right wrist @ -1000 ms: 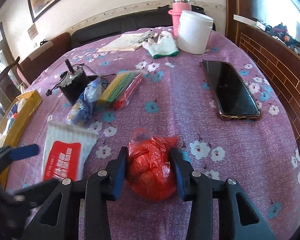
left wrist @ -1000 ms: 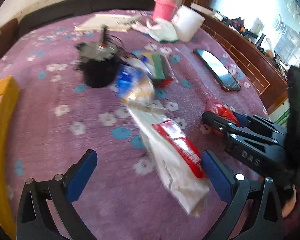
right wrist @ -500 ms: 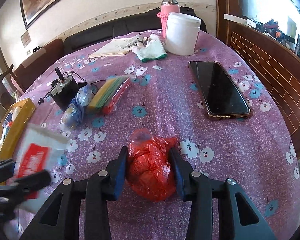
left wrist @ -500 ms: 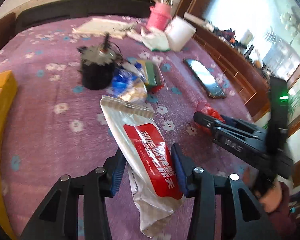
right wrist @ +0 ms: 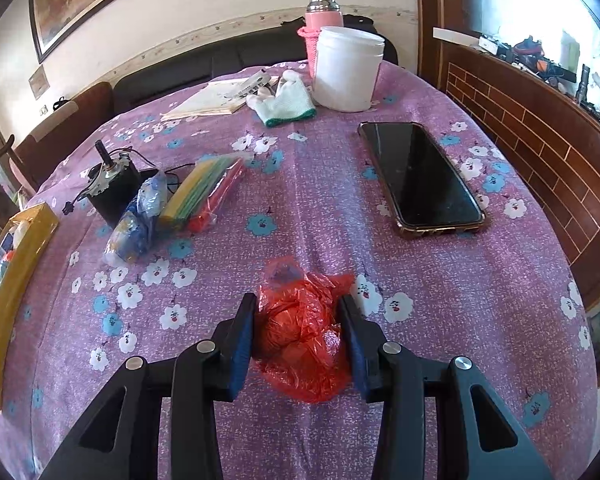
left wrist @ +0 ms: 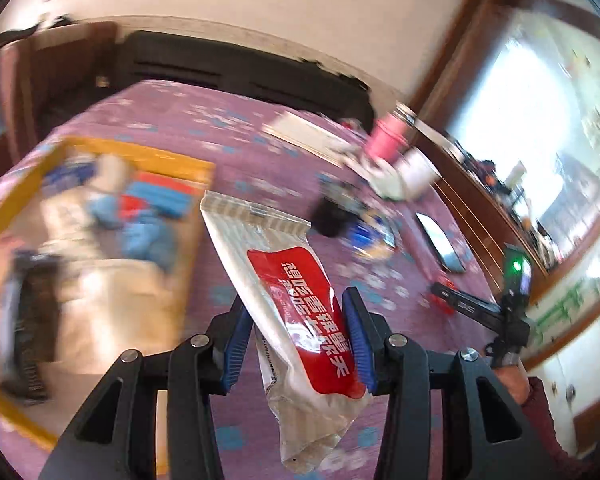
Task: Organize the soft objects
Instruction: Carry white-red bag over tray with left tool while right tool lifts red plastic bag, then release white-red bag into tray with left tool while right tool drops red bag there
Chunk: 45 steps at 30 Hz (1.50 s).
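Left tongs [left wrist: 296, 338] clamped on one white-and-red packet [left wrist: 296, 300], lower centre; right tongs [right wrist: 298, 336] squeezing one red plastic bag [right wrist: 304, 332], lower centre.

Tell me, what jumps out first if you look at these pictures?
The white snack packet with the red label, pinched in the left claw and lifted above the purple flowered tablecloth, grabs the eye first. Next is the crumpled red plastic bag squeezed in the right claw near the table's front edge. To the left sits a yellow box with things already in it.
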Each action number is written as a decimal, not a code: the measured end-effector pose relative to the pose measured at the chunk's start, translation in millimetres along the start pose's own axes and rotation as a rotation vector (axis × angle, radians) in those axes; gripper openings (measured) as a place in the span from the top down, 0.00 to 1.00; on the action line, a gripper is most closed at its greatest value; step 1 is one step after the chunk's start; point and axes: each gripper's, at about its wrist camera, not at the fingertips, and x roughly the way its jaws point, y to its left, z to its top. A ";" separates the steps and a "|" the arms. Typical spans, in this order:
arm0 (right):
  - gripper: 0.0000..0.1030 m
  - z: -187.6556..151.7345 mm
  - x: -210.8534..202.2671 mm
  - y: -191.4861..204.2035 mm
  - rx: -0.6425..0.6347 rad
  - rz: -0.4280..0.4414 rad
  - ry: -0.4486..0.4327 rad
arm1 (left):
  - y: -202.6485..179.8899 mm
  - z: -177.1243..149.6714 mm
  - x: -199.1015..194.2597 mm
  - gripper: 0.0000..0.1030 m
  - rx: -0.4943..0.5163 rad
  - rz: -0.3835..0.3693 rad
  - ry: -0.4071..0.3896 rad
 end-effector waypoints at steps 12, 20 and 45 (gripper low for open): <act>0.58 7.8 -55.3 52.4 -0.047 0.104 -0.077 | 119.0 -6.7 -68.9 0.57 -0.208 0.185 -0.118; 0.58 1.4 -75.0 179.7 -0.284 0.311 -0.057 | 135.4 -14.5 -77.9 0.57 -0.239 0.197 -0.135; 0.57 -73.1 -28.9 411.8 -0.677 0.583 0.217 | 224.0 79.5 10.8 0.55 -0.203 0.306 0.042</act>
